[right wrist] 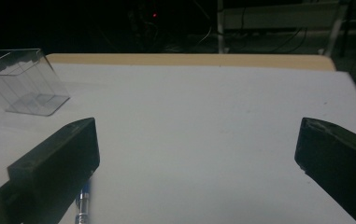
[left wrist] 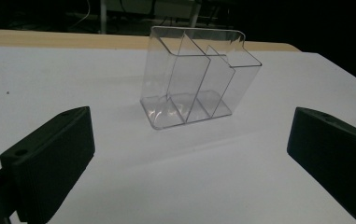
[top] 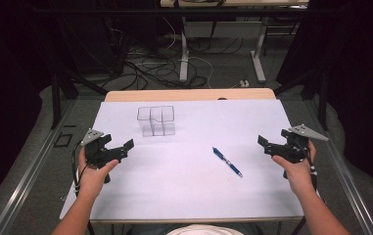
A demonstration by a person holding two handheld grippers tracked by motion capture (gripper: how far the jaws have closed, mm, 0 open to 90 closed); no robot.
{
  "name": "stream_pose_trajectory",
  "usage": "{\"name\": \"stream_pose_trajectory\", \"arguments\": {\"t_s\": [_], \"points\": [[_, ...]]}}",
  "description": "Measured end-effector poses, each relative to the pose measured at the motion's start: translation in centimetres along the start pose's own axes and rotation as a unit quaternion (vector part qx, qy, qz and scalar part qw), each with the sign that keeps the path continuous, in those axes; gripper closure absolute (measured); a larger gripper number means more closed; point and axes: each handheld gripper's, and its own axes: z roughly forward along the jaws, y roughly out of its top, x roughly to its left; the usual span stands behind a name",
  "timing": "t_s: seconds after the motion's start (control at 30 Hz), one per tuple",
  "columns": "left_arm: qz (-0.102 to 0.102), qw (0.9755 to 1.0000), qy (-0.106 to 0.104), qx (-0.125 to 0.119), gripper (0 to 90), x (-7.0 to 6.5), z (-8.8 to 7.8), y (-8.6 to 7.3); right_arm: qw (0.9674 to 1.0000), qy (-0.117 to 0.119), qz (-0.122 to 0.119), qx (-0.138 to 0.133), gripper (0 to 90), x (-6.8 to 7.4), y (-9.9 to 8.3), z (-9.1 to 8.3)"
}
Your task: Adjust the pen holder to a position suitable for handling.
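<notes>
A clear plastic organizer with several compartments stands upright on the white table, left of centre toward the back. A blue pen lies flat right of centre. My left gripper hovers at the table's left side, jaws wide open and empty, facing the organizer, which stands well ahead of it. My right gripper hovers at the right side, also open and empty. In the right gripper view the pen pokes out beside the left jaw, and the organizer sits far left.
The table's wooden far edge borders a dark floor with cables and table legs. Metal frame rails run along both sides of the table.
</notes>
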Motion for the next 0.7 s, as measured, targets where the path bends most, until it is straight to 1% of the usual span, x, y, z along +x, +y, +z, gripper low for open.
{"name": "stream_pose_trajectory", "arguments": {"t_s": [0.03, 0.07, 0.13, 0.17, 0.2, 0.23, 0.27, 0.37, 0.47, 0.53, 0.57, 0.6, 0.63, 0.67, 0.7], "points": [[0.0, 1.0, 0.0, 0.0, 2.1, 0.0, 0.0, 0.0, 1.0, 0.0, 0.0, 0.0, 0.0, 0.0, 0.0, 0.0], [0.001, 1.0, 0.002, -0.002, 3.3, 0.0, 0.0, 0.0, 0.9999, -0.005, -0.006, -0.006, 0.0, 0.2, 0.2, -0.4], [0.003, 1.0, 0.003, -0.006, 4.7, -0.1, -0.1, 0.0, 0.9998, -0.011, -0.015, -0.01, 0.0, 0.4, 0.4, -0.4], [0.004, 1.0, 0.004, -0.007, 5.1, -0.1, -0.1, 0.0, 0.9997, -0.01, -0.02, -0.01, 0.0, 0.6, 0.4, -0.4], [0.005, 1.0, 0.005, -0.007, 5.7, -0.2, -0.1, 0.0, 0.9997, -0.01, -0.02, -0.01, 0.0, 0.6, 0.4, -0.4], [0.005, 1.0, 0.004, -0.007, 6.5, -0.2, -0.1, 0.1, 0.9993, -0.014, -0.031, -0.015, 0.0, 0.9, 0.4, -0.4], [0.005, 0.9999, 0.006, -0.009, 7.6, -0.2, -0.1, 0.1, 0.9992, -0.01, -0.034, -0.016, 0.0, 1.0, 0.4, -0.5], [0.003, 0.9997, 0.013, -0.018, 10.8, -0.1, 0.0, 0.3, 0.9992, -0.007, -0.037, -0.012, 0.1, 1.3, 0.6, -0.5], [-0.005, 0.9995, 0.016, -0.028, 15.9, 0.0, 0.1, 0.7, 0.9991, -0.011, -0.041, -0.004, 0.2, 1.4, 0.7, -0.5], [-0.012, 0.9991, 0.018, -0.037, 16.6, 0.2, 0.3, 1.2, 0.9992, -0.009, -0.039, -0.005, 1.0, 1.5, 0.6, -0.5], [-0.013, 0.999, 0.021, -0.037, 16.6, 0.2, 0.4, 1.5, 0.9992, -0.009, -0.039, -0.005, 1.0, 1.5, 0.6, -0.5], [-0.013, 0.9988, 0.024, -0.04, 18.7, 0.3, 0.5, 1.7, 0.9991, -0.008, -0.041, -0.007, 1.3, 1.5, 0.6, -0.4], [-0.017, 0.9987, 0.025, -0.042, 21.3, 0.3, 0.6, 2.0, 0.9991, -0.01, -0.04, -0.009, 1.5, 1.5, 0.6, -0.4], [-0.017, 0.9985, 0.029, -0.045, 27.0, 0.3, 0.8, 2.2, 0.9991, -0.007, -0.042, -0.008, 2.0, 1.5, 0.6, -0.4], [-0.018, 0.9981, 0.033, -0.05, 27.0, 0.3, 1.0, 2.4, 0.9991, -0.007, -0.042, -0.008, 2.0, 1.5, 0.6, -0.4]]}}
